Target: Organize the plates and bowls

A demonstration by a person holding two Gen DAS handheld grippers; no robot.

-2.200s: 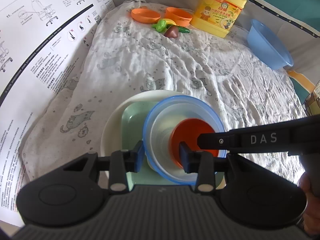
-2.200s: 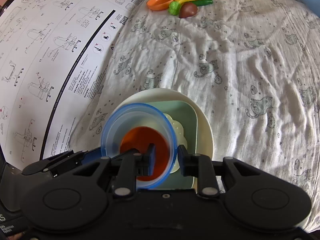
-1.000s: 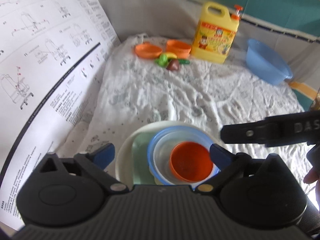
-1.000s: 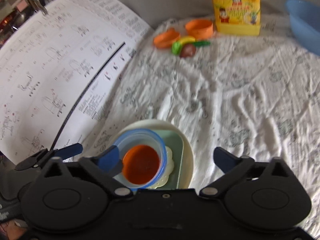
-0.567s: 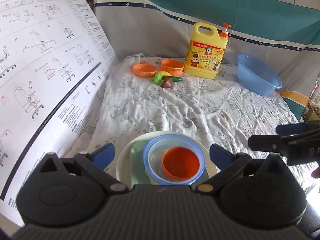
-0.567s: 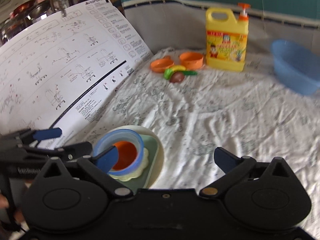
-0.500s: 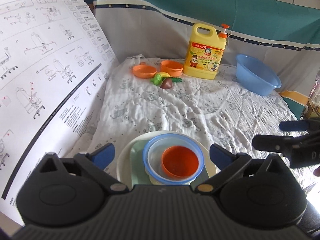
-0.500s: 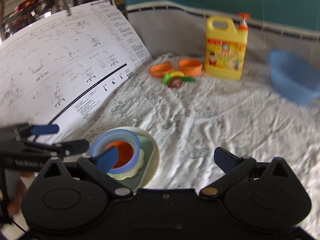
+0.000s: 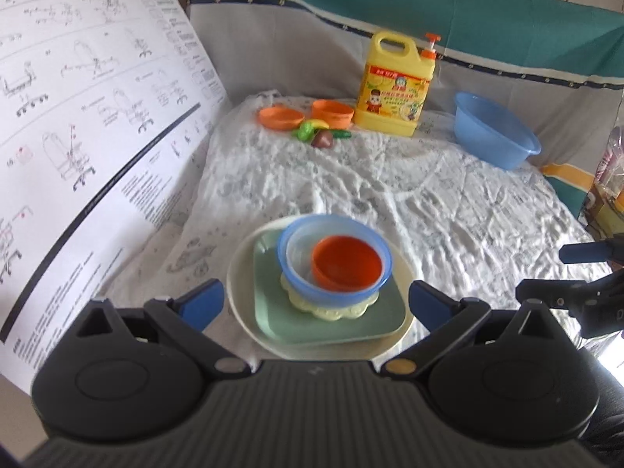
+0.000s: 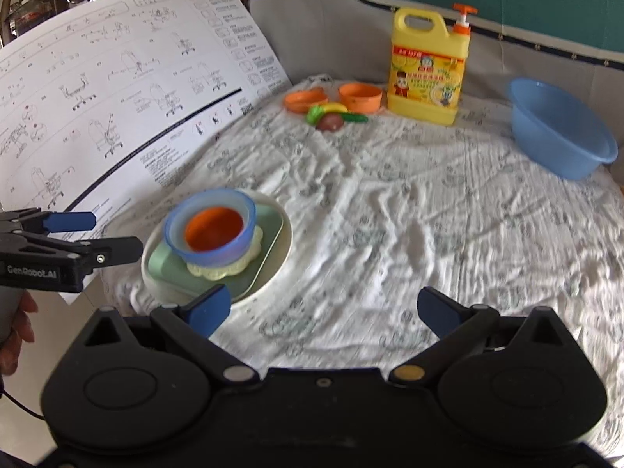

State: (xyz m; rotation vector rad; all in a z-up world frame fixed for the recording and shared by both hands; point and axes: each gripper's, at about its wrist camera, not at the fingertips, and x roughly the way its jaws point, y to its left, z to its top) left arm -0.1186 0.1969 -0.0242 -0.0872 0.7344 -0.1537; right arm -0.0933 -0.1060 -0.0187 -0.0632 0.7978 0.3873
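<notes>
A stack of dishes sits on the cloth near the front left: a round cream plate (image 9: 238,296), a square green plate (image 9: 273,319), a yellow scalloped dish (image 9: 331,310), a blue bowl (image 9: 296,269) and an orange bowl (image 9: 345,261) innermost. The stack also shows in the right wrist view, with the blue bowl (image 10: 175,234) and orange bowl (image 10: 212,230). My left gripper (image 9: 316,300) is open and empty, just in front of the stack. My right gripper (image 10: 323,310) is open and empty, right of the stack and drawn back.
At the back stand a yellow detergent jug (image 9: 397,85), an orange dish (image 9: 280,117), an orange bowl (image 9: 332,113) and toy vegetables (image 9: 316,134). A blue basin (image 9: 495,132) sits back right. A large instruction sheet (image 9: 78,136) leans along the left side.
Both grippers opened, letting go of the bowls, and drew back and up from the stack. The right gripper moved off to the right.
</notes>
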